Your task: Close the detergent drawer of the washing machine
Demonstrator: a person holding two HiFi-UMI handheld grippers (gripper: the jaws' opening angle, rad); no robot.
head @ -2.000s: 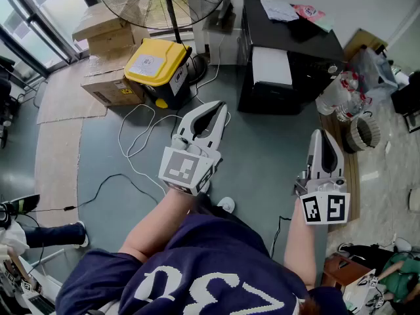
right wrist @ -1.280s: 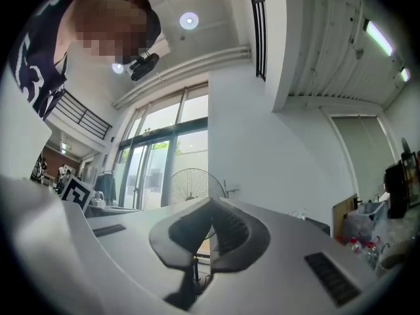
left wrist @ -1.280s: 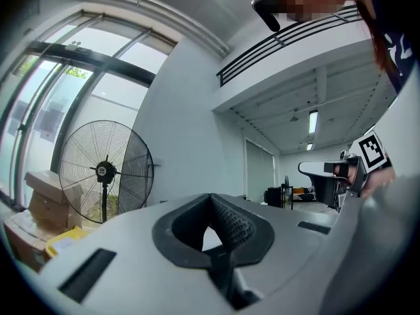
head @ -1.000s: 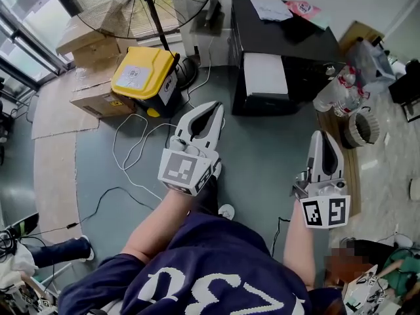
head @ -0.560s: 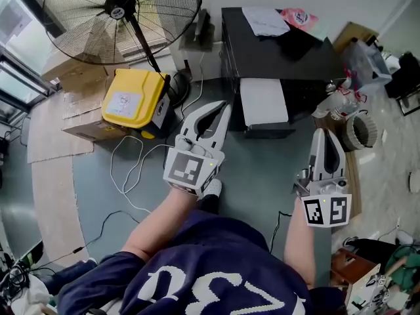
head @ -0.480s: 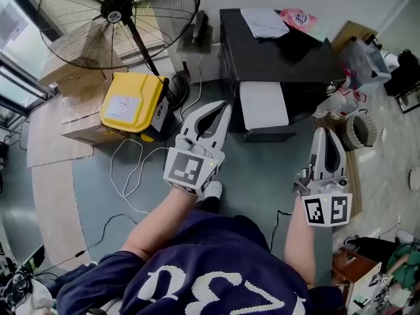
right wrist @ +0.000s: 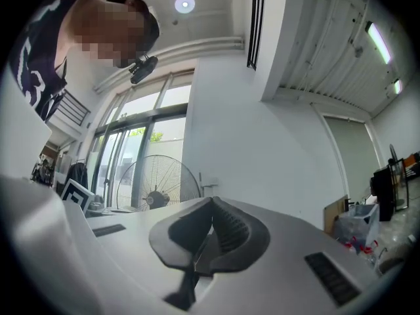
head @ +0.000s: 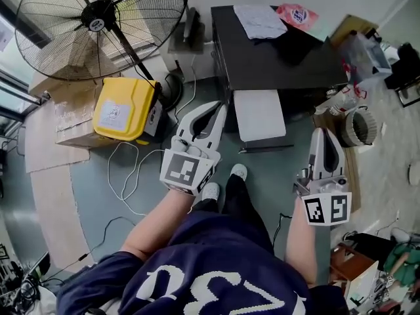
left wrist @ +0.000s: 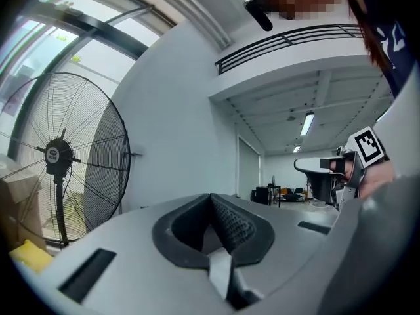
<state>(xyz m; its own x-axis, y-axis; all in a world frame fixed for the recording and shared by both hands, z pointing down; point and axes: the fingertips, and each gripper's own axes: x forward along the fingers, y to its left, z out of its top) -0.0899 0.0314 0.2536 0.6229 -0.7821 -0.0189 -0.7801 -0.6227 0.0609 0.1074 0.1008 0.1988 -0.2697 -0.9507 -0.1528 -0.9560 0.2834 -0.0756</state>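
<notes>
No washing machine or detergent drawer shows in any view. In the head view my left gripper (head: 217,107) is held out level over the grey floor, jaws shut and empty. To its right my right gripper (head: 326,134) is likewise shut with nothing in it. The left gripper view has its closed jaws (left wrist: 213,201) pointing at a white wall, with the right gripper (left wrist: 341,169) at the side. From the right gripper view the closed jaws (right wrist: 211,205) face the same wall and windows.
A black desk (head: 275,51) with a white box (head: 259,113) at its front stands just ahead. A large floor fan (head: 98,25), a yellow case (head: 121,110), cardboard boxes (head: 65,120) and loose cables (head: 131,169) lie left. Bottles (head: 341,100) and a basket (head: 359,128) sit right.
The person has walked forward: the desk, fan and yellow case have slid down and nearer in the head view. Both grippers keep the same pose and stay shut.
</notes>
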